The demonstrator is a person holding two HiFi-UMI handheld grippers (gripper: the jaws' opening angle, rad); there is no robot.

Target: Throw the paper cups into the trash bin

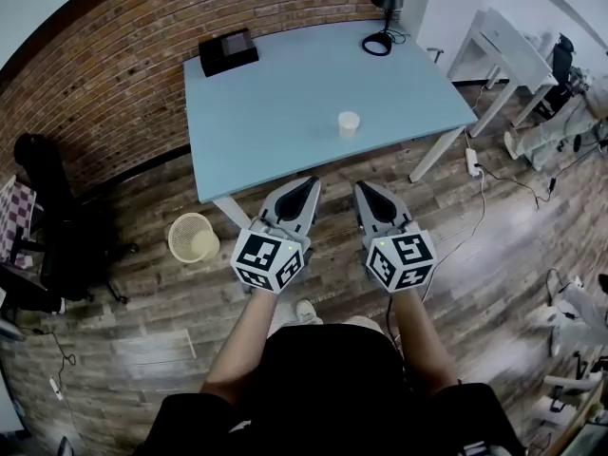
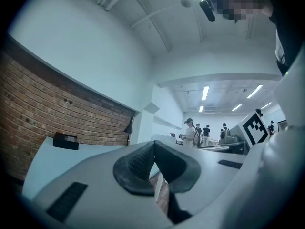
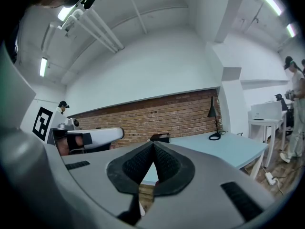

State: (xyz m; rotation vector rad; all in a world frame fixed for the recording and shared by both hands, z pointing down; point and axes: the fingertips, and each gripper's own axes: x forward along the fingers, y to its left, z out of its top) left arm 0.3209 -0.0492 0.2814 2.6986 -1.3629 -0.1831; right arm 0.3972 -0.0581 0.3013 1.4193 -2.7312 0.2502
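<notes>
Most of the head view is the pale blue table [image 1: 285, 112], set against a brick wall. A black box [image 1: 228, 51] sits at its far left corner and a desk lamp [image 1: 383, 12] at its far right.

On the wood floor beside the table's near left leg stands the trash bin [image 1: 193, 237], a pale mesh basket with its mouth open upward. You cannot tell from here whether any cup already lies in it.

Your two grippers are side by side just short of the table's near edge, both pointing at it. The left gripper [image 1: 309, 184] has its jaws clenched together with nothing between the pads [image 2: 138, 162]. The right gripper [image 1: 365, 189] is clenched and empty in the same way, its pads [image 3: 164, 163] meeting at the tip.

Only one paper cup [image 1: 349, 123] shows. It stands upright on the table's near right part, ahead of your right gripper and well apart from the bin.

By the look of it, the job has hardly begun: that cup is ungrasped, so the pickup, the carry left and the drop are all left to do.
</notes>
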